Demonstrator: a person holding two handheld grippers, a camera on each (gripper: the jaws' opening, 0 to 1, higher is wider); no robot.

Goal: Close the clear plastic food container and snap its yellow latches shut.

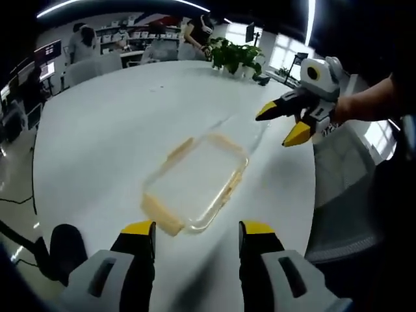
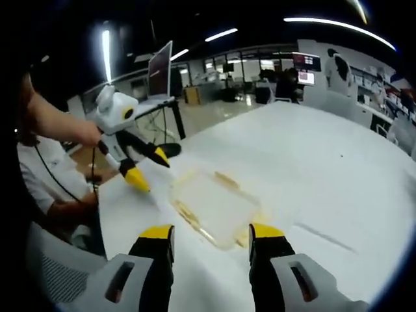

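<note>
A clear plastic container (image 1: 195,182) with pale yellow latches along its edges lies flat on the white table (image 1: 117,130). My left gripper (image 1: 197,227) hovers open just short of its near end, nothing between the jaws. The right gripper (image 1: 283,123) hangs open above the table beyond the container's far right corner. In the right gripper view the same container (image 2: 214,205) lies ahead of my open right gripper (image 2: 211,234), and the left gripper (image 2: 146,168) stands open at its far left side, held by a hand.
Potted green plants (image 1: 234,55) stand at the table's far edge. A mesh chair (image 1: 344,195) sits by the table's right side. A laptop on a stand (image 2: 159,71) and a seated person (image 2: 45,169) are off the table.
</note>
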